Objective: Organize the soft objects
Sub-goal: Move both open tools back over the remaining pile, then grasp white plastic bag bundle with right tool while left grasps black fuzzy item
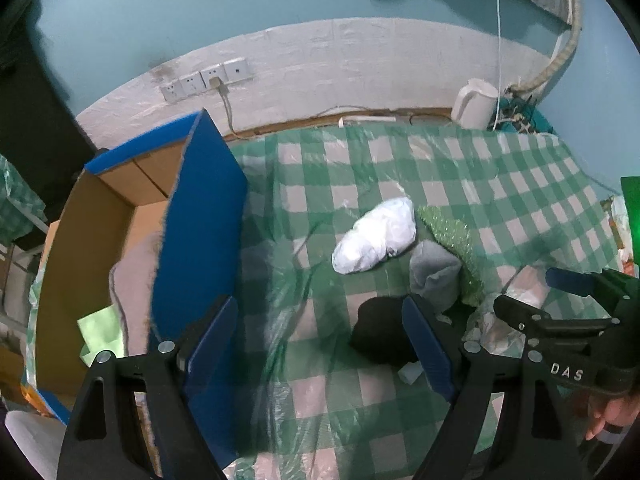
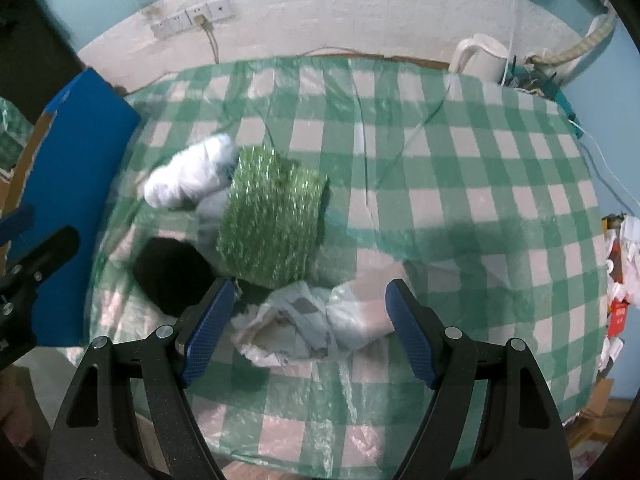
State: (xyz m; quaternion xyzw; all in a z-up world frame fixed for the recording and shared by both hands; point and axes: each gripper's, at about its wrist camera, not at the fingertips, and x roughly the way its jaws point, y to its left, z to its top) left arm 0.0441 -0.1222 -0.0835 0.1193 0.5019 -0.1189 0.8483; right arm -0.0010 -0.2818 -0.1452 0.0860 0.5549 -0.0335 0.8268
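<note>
My left finger covers part of the black soft bundle; the grey soft roll is mostly behind the glittery green roll.

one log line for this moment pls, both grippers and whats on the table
left hand-held gripper: open, empty | right hand-held gripper: open above crumpled white bag | green roll, black bundle on table | box at left

we see dim, cool bluish light in both views, with soft dark shadows pooled on the checked cloth. its plastic cover gives pale glare streaks. fisheye bending curves the wall, black corners frame each picture, and slight motion blur softens the edges.
</note>
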